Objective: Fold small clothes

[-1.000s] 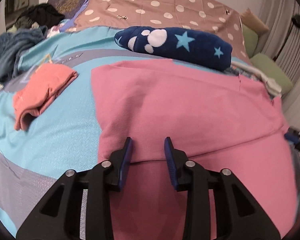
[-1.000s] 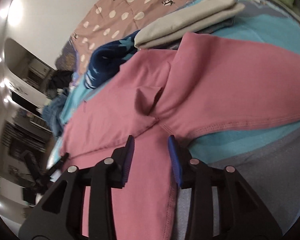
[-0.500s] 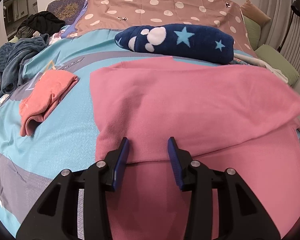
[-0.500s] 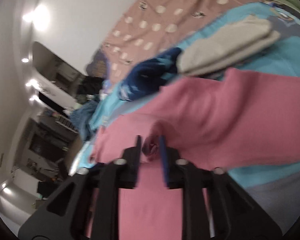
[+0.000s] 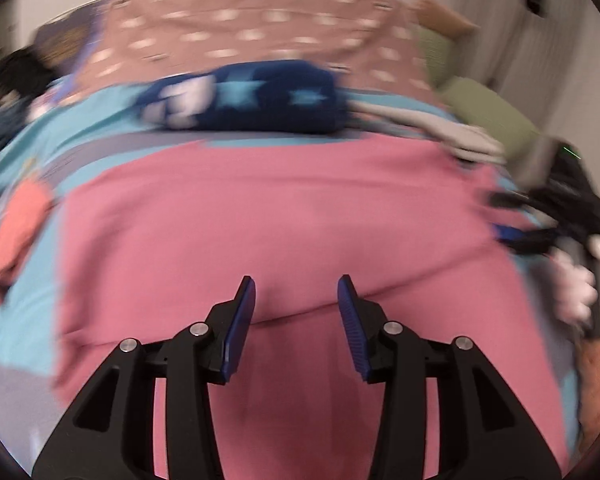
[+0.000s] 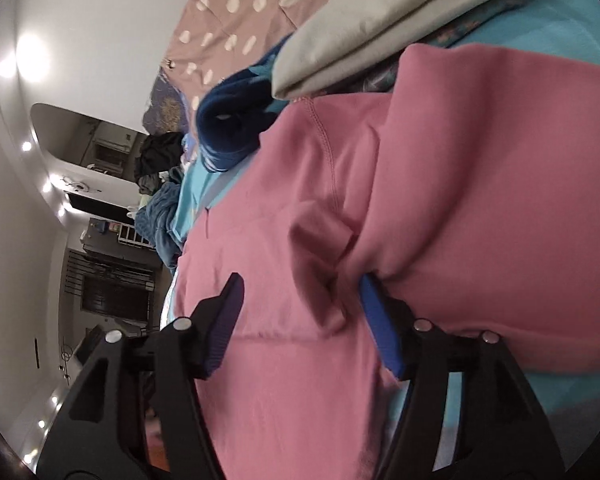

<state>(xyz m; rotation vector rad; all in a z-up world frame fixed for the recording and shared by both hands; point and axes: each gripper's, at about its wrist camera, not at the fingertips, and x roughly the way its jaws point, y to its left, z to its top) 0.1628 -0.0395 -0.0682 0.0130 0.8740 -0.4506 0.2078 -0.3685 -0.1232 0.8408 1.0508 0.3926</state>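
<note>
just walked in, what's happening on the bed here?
A person with a handheld gripper in each hand is folding a pink garment spread on a blue bedspread. The right gripper is at a bunched-up fold of the pink fabric with its jaws opening, apparently letting go. The left gripper hovers over the folded edge, jaws also opening, nothing pinched. A folded navy star-print item and a salmon one lie nearby.

No legible text, label, brand, number or sign is found in either view. The left wrist view is smeared throughout, so the faint marks on the blue bedsheet (image 5: 112,148) cannot be read as letters. The small dark motifs on the dotted pink cover (image 6: 236,8) in the right wrist view are figures, not writing.
</note>
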